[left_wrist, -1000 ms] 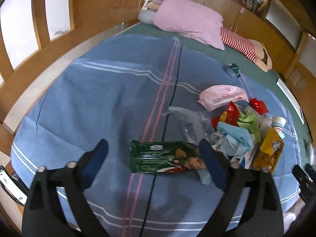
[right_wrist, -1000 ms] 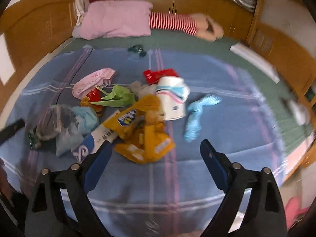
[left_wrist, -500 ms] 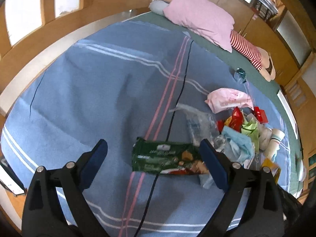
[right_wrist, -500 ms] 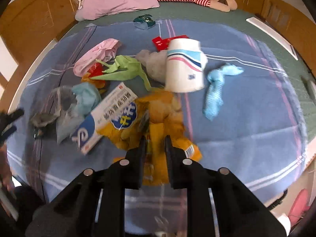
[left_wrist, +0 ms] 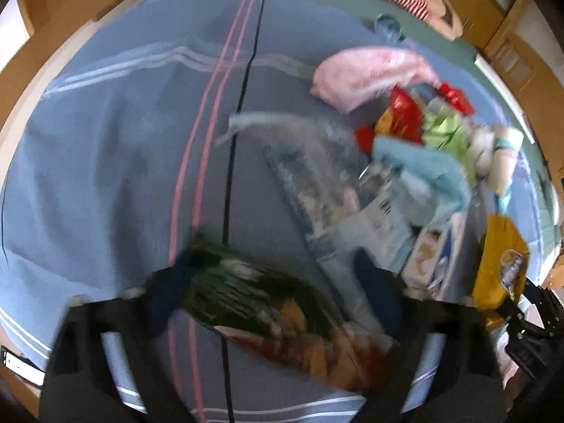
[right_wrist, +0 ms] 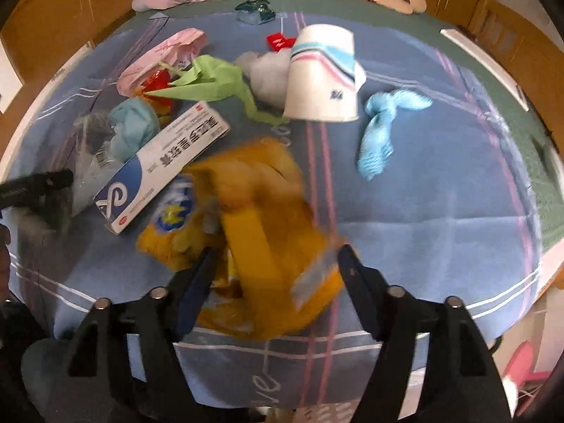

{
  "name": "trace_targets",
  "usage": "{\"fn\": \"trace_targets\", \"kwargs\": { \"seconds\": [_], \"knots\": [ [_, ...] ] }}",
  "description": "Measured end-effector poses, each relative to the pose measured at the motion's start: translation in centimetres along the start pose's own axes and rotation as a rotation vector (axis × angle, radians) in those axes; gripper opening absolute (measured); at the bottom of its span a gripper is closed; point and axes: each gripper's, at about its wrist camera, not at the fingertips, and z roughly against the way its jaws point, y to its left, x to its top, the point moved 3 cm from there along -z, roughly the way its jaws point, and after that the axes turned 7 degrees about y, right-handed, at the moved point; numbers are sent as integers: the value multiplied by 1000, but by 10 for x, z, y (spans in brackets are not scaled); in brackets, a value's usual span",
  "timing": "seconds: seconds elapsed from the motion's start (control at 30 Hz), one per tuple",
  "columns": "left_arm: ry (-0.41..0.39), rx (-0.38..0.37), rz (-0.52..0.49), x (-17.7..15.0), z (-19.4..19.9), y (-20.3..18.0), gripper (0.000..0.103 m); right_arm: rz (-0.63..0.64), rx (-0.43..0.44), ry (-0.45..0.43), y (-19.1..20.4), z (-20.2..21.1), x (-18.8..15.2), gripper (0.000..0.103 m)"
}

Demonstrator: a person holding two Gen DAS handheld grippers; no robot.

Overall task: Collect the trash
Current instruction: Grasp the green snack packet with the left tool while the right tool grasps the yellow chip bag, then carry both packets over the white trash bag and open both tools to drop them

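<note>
Yellow snack bag (right_wrist: 261, 246) is lying crumpled on the blue blanket (right_wrist: 440, 183), sitting between the parted jaws of the right gripper (right_wrist: 275, 282), which have just been opening; the pads are not visibly pressing it. A white and blue box (right_wrist: 165, 165) is touching it at ten o'clock, a paper cup (right_wrist: 322, 77) lying at twelve. The left gripper (left_wrist: 271, 292) has just been closing, jaws apart around a green wrapper (left_wrist: 261, 299), blurred.
</note>
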Motion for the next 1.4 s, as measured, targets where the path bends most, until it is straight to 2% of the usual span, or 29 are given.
{"fn": "trace_targets", "kwargs": {
  "seconds": [0.03, 0.1, 0.17, 0.27, 0.37, 0.47, 0.57, 0.63, 0.7, 0.73, 0.77, 0.83, 0.93, 1.03, 1.1, 1.13, 1.17, 1.23, 1.3, 1.37, 1.4],
  "knots": [
    [22, 6, 15, -4, -5, 3, 61, 2, 9, 6, 1, -1, -2, 47],
    [-6, -3, 30, -6, 0, 8, 52, 7, 14, -13, 1, 4, -5, 46],
    [-35, -47, 63, -7, 8, 16, 43, 21, 13, -39, 1, 11, -9, 44],
    [-128, -149, 110, -7, 27, 24, 40, 23, 0, -83, -2, 25, -13, 43],
    [-238, -187, 92, -7, 49, 22, 35, 12, 8, -117, -6, 39, -16, 43],
    [-338, -242, 69, -5, 68, 14, 34, -7, 26, -159, -13, 57, -19, 43],
    [-416, -261, 35, -15, 93, 6, 34, -19, 28, -196, -21, 81, -27, 43],
    [-458, -251, -25, -23, 115, -12, 34, -18, 21, -234, -30, 103, -36, 43],
    [-488, -312, -89, -37, 139, -35, 34, -17, -4, -268, -46, 128, -50, 43],
    [-492, -375, -137, -49, 154, -56, 34, -17, -15, -276, -55, 138, -57, 43],
    [-490, -405, -169, -55, 160, -69, 34, -17, -31, -280, -66, 149, -67, 43],
    [-482, -480, -254, -75, 172, -103, 34, -20, -71, -264, -87, 163, -90, 43],
    [-429, -588, -370, -104, 177, -153, 34, -27, -139, -193, -116, 170, -132, 43],
    [-341, -669, -487, -131, 171, -204, 34, -69, -137, -62, -136, 154, -171, 44],
    [-291, -679, -553, -148, 161, -231, 34, -94, -167, 41, -145, 135, -197, 51],
    [-256, -690, -591, -156, 157, -244, 34, -103, -176, 68, -147, 131, -204, 61],
    [-230, -702, -619, -163, 154, -252, 34, -124, -191, 76, -153, 130, -212, 69],
    [-145, -727, -696, -181, 143, -279, 35, -173, -186, 28, -164, 140, -216, 74],
    [-81, -738, -749, -201, 133, -293, 44, -289, -137, -75, -186, 166, -216, 74],
    [19, -761, -808, -218, 117, -314, 85, -408, -101, -152, -208, 186, -216, 78],
    [64, -768, -824, -226, 110, -322, 90, -462, -79, -189, -219, 196, -216, 78]
  ]
}}
